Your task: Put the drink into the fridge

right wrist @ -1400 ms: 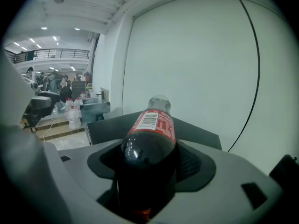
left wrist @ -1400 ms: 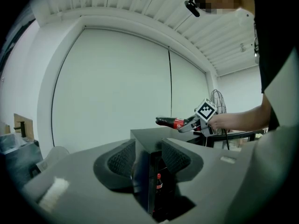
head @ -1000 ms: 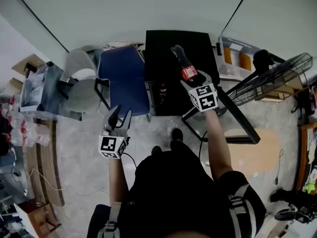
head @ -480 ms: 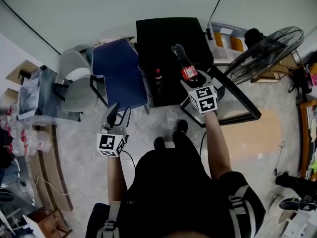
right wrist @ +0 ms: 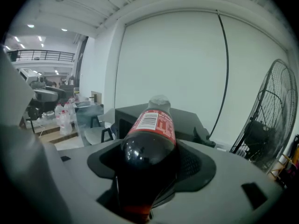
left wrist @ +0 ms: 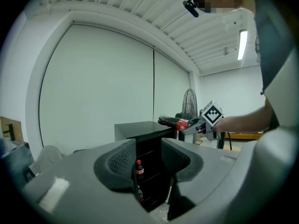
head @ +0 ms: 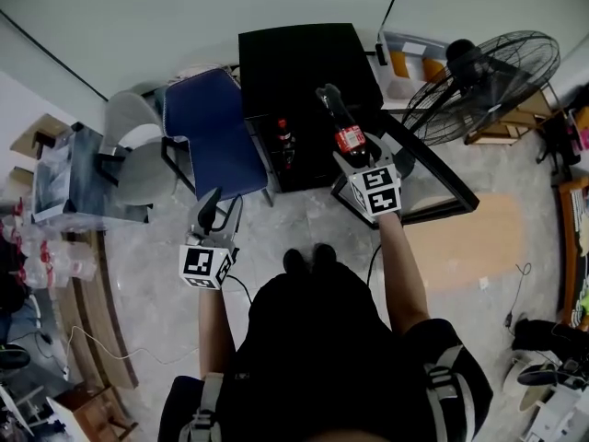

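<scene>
Jaws of right gripper (head: 357,159) pinch cola bottle (head: 339,122), neck toward open black fridge (head: 294,58). Left gripper (head: 221,219) jaws spread, empty. Another bottle (head: 284,142) stands inside fridge.

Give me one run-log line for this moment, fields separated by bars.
right gripper: shut on cola bottle | left gripper: open, empty | fridge: door open, second bottle inside
</scene>
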Tool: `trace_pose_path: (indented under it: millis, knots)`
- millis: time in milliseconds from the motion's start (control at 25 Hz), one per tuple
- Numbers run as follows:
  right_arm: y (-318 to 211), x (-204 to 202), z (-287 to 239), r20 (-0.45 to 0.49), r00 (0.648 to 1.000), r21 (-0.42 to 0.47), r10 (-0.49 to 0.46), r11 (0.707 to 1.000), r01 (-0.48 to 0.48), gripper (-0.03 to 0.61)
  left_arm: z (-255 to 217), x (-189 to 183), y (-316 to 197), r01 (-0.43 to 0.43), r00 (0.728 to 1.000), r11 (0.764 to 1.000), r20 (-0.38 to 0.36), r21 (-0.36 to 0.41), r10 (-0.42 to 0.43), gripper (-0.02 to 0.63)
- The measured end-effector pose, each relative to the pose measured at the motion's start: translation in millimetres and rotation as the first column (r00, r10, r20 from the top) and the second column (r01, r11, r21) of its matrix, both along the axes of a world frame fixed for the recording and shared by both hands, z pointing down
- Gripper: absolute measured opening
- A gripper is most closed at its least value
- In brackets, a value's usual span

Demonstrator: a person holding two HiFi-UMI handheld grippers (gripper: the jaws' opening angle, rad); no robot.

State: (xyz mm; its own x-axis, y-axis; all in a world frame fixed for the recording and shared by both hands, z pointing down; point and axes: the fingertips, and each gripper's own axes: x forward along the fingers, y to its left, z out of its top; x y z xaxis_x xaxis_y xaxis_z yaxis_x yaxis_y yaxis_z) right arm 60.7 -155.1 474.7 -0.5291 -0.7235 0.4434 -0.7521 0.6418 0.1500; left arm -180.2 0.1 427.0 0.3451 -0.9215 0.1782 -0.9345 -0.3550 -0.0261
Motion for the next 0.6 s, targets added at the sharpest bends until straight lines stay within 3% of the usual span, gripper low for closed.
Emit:
trace_pose_path:
  millis: [600]
  knots:
    - [9.9, 39.9, 39.0, 0.014, 0.995, -0.053, -0.097, 0.994, 0.098, 0.321, 17.1, 76.8, -8.7, 0.015, 0.999, 0.998, 0.031, -0.063, -0.013, 0.17]
